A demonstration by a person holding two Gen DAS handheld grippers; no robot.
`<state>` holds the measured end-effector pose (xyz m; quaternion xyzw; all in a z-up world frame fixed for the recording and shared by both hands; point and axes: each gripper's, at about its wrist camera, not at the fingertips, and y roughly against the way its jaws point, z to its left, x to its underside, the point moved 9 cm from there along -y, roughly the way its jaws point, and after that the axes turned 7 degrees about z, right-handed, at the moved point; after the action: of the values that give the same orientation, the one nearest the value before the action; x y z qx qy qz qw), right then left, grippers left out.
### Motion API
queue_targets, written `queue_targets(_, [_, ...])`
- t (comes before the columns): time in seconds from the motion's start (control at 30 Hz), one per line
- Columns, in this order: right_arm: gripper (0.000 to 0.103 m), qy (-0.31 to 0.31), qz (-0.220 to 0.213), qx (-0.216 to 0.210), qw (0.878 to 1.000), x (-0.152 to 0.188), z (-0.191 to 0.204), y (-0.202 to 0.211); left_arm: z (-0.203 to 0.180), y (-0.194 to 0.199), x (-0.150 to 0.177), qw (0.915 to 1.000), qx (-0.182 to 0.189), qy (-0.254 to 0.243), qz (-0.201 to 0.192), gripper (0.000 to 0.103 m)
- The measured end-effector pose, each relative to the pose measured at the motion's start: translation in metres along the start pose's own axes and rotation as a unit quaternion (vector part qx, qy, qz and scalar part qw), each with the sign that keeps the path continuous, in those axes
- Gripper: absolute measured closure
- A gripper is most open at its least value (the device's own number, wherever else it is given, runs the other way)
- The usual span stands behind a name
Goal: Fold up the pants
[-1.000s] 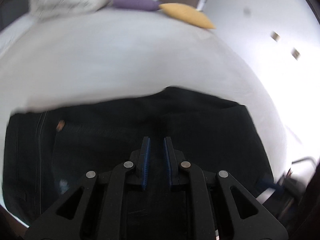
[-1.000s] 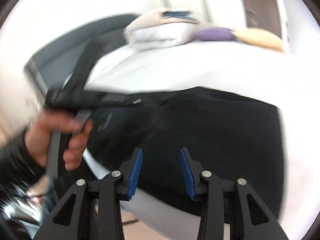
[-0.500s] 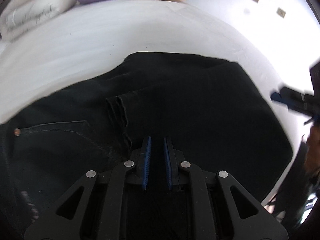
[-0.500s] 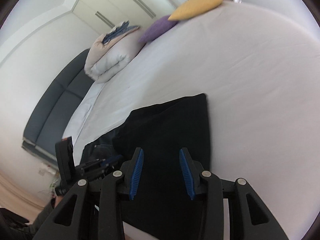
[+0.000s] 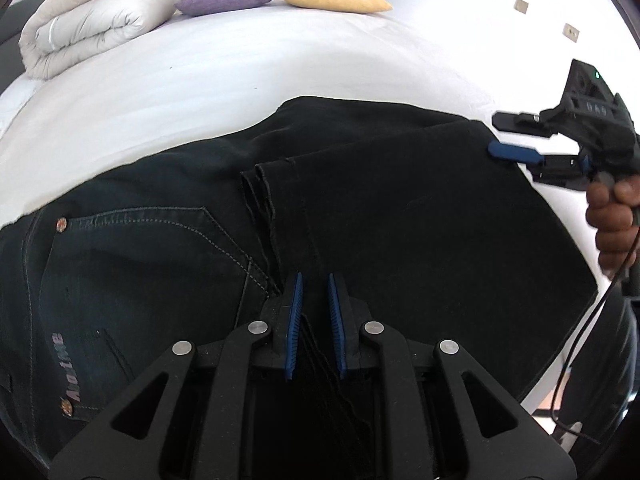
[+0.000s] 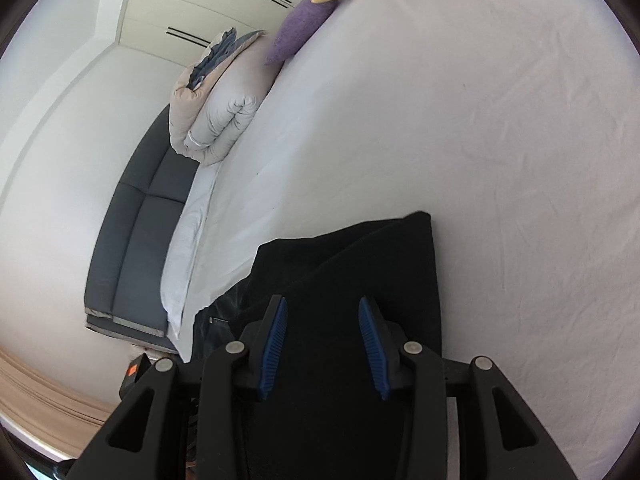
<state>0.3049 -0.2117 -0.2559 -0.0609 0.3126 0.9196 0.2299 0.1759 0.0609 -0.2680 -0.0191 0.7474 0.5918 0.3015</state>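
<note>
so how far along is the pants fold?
Partly done. The pants lie on the bed with the legs already folded back, hems near the back pocket. In hand: the left gripper, nearly closed, is low over the fabric; whether it pinches cloth is unclear. The right gripper is open above the fold's end. Left: at least one more fold.

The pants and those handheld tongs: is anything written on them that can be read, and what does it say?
"Abotine", roughly; the letters are small and turned sideways, so the spelling is uncertain: pale lettering on the pants, near the waistband.
Grey marking on the body of the right tongs: too small to read.
Right wrist view: no writing visible.
</note>
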Motion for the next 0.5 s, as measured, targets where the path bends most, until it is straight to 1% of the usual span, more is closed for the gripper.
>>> queue_targets(0.07, [0.061, 0.007, 0.006, -0.007, 1.000, 0.008, 0.003, 0.000, 0.006, 0.005, 0.006, 1.0000, 0.000, 0.008, -0.005, 0.087])
queue_targets(0.13, [0.061, 0.010, 0.017, -0.013, 1.000, 0.010, 0.006, -0.006, 0.010, 0.007, -0.004, 0.9997, 0.008, 0.021, -0.006, 0.087])
queue_targets(0.2, [0.061, 0.007, 0.025, -0.012, 1.000, 0.012, 0.004, -0.012, 0.016, 0.010, -0.002, 0.9996, 0.014, 0.026, -0.005, 0.087])
queue_targets(0.37, [0.062, 0.000, 0.031, -0.027, 0.999, 0.010, 0.000, -0.011, 0.018, 0.010, -0.003, 0.9998, -0.001, 0.018, -0.004, 0.087])
queue_targets(0.47, [0.062, -0.005, 0.031, -0.040, 0.999, 0.011, -0.004, -0.006, 0.016, 0.008, -0.002, 0.9998, -0.002, 0.020, -0.006, 0.087])
queue_targets(0.5, [0.065, -0.013, 0.037, -0.043, 0.998, 0.013, -0.008, -0.007, 0.015, 0.007, -0.002, 0.9998, -0.002, 0.021, -0.006, 0.087])
